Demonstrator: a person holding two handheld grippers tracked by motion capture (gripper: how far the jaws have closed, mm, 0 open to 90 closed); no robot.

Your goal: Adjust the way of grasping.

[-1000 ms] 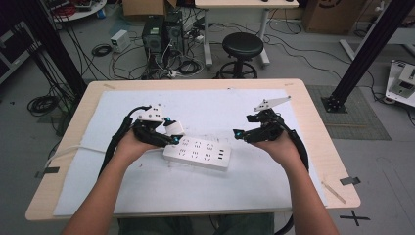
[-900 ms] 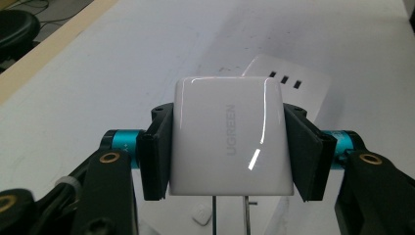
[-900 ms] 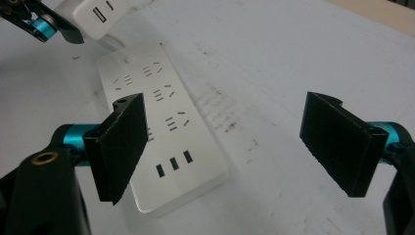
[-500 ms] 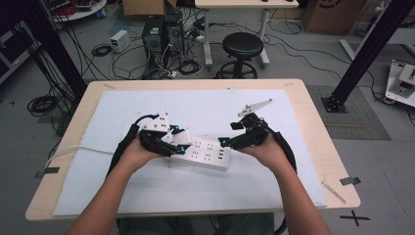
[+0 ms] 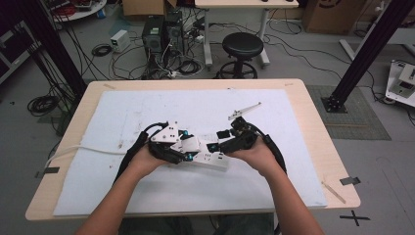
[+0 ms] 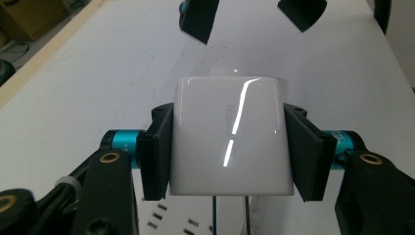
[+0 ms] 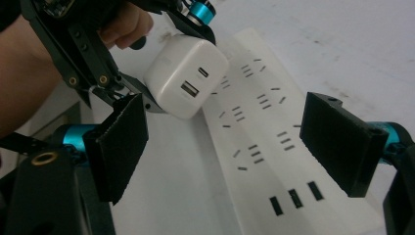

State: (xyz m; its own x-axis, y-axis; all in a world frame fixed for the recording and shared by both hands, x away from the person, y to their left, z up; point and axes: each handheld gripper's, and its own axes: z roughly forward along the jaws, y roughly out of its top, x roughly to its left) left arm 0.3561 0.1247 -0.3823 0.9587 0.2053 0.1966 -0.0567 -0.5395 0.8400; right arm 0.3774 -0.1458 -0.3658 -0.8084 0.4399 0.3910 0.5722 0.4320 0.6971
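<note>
- Left claw (image 6: 222, 147) pinches the white charger (image 6: 230, 134) by its sides, holding it just above the power strip (image 7: 264, 147) on the desk (image 5: 293, 88).
- Right claw (image 7: 240, 142) hangs spread over the strip, gripping nothing.
- Judged from this, the charger is picked up; plugging in remains.
</note>
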